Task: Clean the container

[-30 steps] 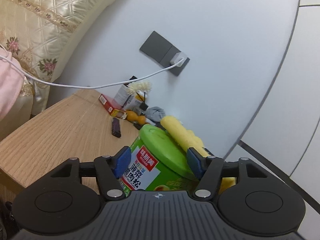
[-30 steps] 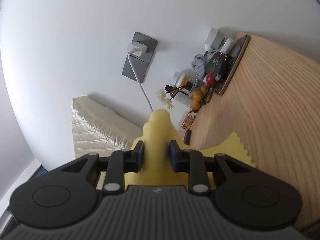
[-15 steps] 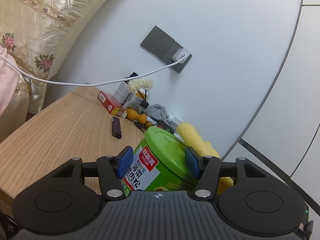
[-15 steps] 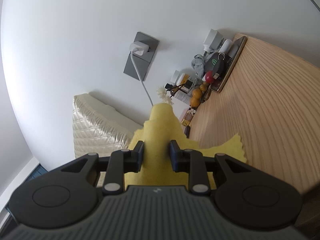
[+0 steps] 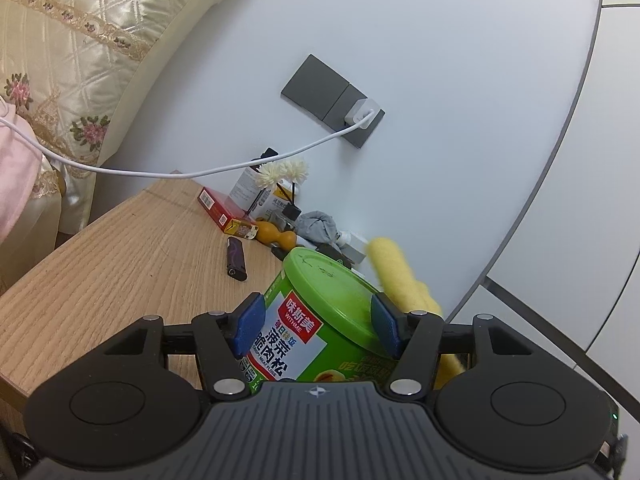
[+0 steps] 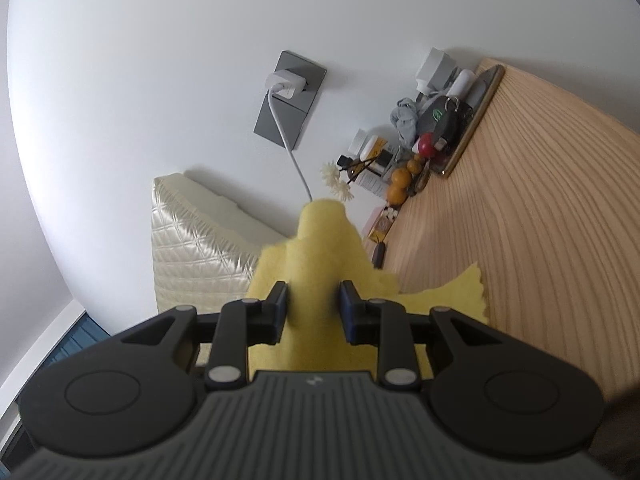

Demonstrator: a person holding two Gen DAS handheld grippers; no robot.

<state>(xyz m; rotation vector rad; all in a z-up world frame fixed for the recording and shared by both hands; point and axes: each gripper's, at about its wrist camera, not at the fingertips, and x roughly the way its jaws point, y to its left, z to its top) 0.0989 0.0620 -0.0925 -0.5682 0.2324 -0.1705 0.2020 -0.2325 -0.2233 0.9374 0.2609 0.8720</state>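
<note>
The container (image 5: 320,320), a green tub with a green lid, sits clamped between the blue pads of our left tool (image 5: 316,326), held tilted above the near part of the wooden table (image 5: 120,272). Compared with a second ago, the yellow cloth (image 5: 396,276) has slid off the lid toward the right and now lies just behind the tub's right rim; in the left wrist view the tub also shows more of its label.

From left to right we see a quilted cream headboard (image 5: 80,40), a white cable (image 5: 160,170) running to a grey wall socket (image 5: 332,100), then a red box (image 5: 220,210), a dark lighter (image 5: 236,258) and small clutter along the white wall.

Our right tool (image 6: 312,310) is closed tight on the yellow cloth, which stands up between its fingers, and points toward the wall with the table at its right.
</note>
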